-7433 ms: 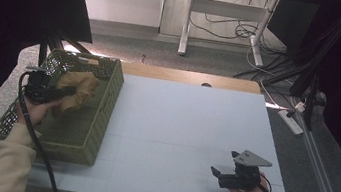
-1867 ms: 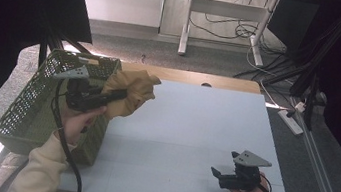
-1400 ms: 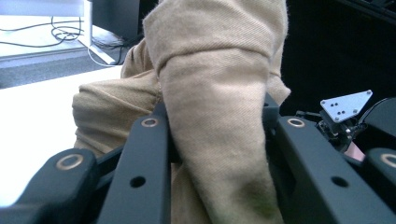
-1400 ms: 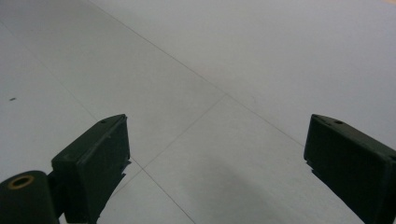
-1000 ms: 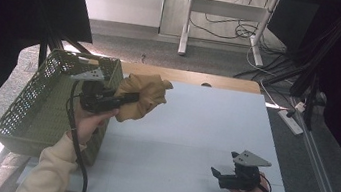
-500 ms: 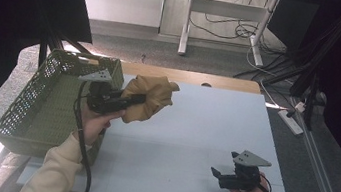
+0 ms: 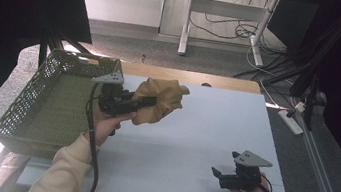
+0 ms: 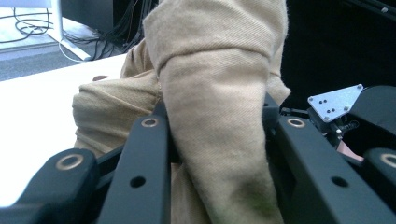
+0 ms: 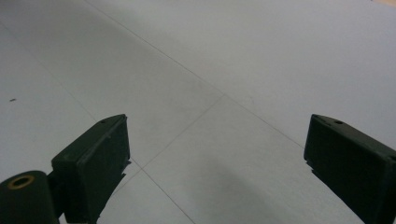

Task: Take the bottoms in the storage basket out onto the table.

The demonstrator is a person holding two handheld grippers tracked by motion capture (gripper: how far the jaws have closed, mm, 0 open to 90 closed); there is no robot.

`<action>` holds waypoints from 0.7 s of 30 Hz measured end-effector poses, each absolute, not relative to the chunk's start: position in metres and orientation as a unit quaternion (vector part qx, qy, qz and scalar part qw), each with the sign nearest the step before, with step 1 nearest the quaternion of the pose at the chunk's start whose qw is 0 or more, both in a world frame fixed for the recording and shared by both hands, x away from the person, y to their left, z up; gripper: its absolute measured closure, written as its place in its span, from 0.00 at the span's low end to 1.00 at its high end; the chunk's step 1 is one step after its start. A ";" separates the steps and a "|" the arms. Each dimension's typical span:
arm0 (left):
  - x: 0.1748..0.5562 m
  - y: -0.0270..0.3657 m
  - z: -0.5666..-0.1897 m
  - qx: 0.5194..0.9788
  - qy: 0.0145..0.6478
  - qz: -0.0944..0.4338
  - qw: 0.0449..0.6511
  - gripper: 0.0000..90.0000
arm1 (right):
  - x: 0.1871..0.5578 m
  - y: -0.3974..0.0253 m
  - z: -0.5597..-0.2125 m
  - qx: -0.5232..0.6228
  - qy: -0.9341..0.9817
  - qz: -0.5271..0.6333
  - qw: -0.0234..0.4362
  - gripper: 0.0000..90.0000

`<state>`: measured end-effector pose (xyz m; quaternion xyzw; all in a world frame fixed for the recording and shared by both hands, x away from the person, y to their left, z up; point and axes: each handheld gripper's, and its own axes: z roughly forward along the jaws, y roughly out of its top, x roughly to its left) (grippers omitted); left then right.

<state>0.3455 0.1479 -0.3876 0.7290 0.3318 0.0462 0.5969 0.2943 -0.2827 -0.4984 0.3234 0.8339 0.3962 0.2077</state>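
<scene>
A tan cloth (image 7: pixel 160 100) hangs bunched in the air over the left part of the white table (image 7: pixel 214 127), just right of the green basket (image 7: pixel 51 104). My left gripper (image 7: pixel 145 101) is shut on the tan cloth; in the left gripper view a thick fold of the cloth (image 8: pixel 215 121) is pinched between the two black jaws. My right gripper (image 7: pixel 220 176) rests low near the table's front right edge, held in a hand. Its fingers (image 9: pixel 93 158) stand wide apart over bare table with nothing between them.
The green mesh basket sits tilted at the table's left edge, partly off it. A wooden strip (image 7: pixel 221 82) runs along the table's far edge. Cables and a power strip (image 7: pixel 291 120) lie on the floor at the right. A desk frame (image 7: pixel 220 12) stands behind.
My left gripper has lifted the tan cloth out of the basket and carried it rightward over the table. The right gripper has stayed where it was.
</scene>
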 end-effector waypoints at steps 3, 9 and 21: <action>0.347 0.145 -0.388 0.733 0.331 0.048 0.592 0.75 | 0.294 -0.283 -0.498 0.323 0.834 0.395 0.209 0.07; 0.351 0.142 -0.390 0.734 0.333 0.045 0.591 0.75 | 0.294 -0.283 -0.498 0.325 0.834 0.395 0.208 0.07; 0.361 0.129 -0.396 0.738 0.339 0.036 0.583 0.75 | 0.294 -0.283 -0.498 0.322 0.836 0.391 0.210 0.07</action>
